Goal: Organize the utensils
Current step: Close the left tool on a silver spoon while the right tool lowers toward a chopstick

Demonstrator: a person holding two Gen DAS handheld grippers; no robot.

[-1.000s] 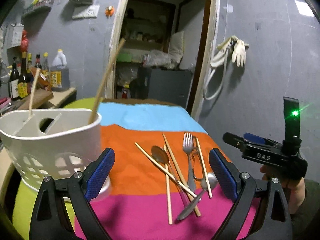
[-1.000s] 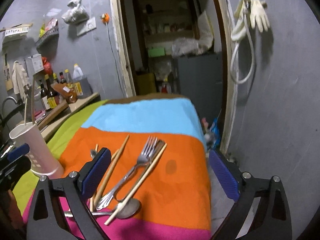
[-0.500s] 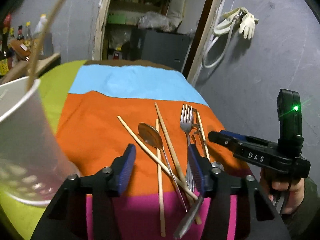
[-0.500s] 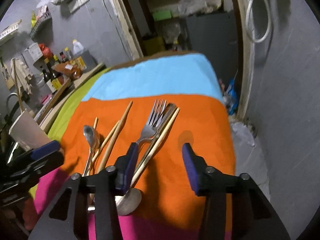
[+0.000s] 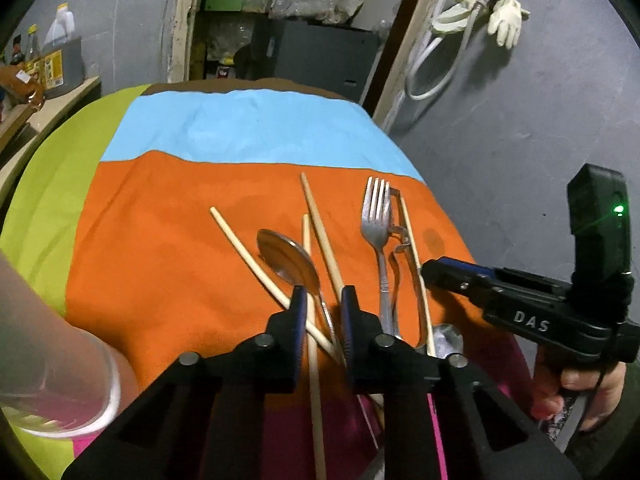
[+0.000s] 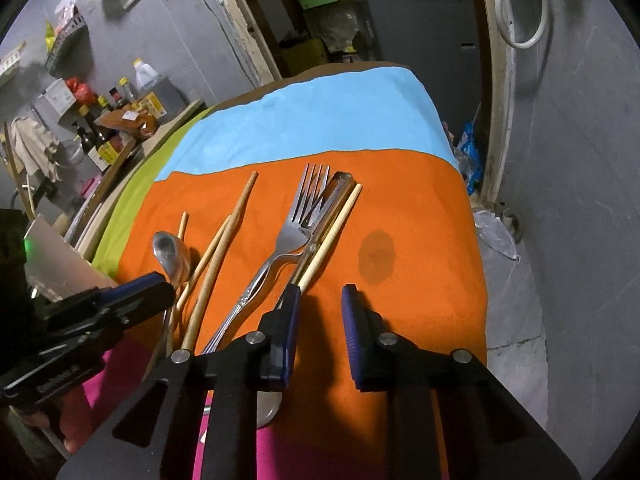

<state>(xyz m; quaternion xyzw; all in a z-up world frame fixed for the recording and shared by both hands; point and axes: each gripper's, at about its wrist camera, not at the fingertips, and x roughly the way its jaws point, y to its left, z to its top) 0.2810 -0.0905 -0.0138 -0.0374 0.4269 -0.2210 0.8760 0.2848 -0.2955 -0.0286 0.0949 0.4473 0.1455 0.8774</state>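
Striped cloth covers the worktop (image 5: 168, 216), and the utensils lie crossed in its orange band toward the near edge. The left hand-held gripper (image 5: 322, 306) is closing with a chopstick (image 5: 312, 344) and the spoon (image 5: 290, 256) handle both between its jaws, so it may pinch two at once. The right hand-held gripper (image 6: 320, 320) is closing on bare cloth just beside the fork (image 6: 296, 232); it could snag fabric and drag the pile.

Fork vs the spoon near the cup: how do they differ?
The fork has tines; the spoon has an oval bowl. The fork lies clear of the chopsticks; the spoon sits among them. The fork's handle is patterned, the spoon's thin and plain. Both are steel, heads pointing away on the orange cloth.
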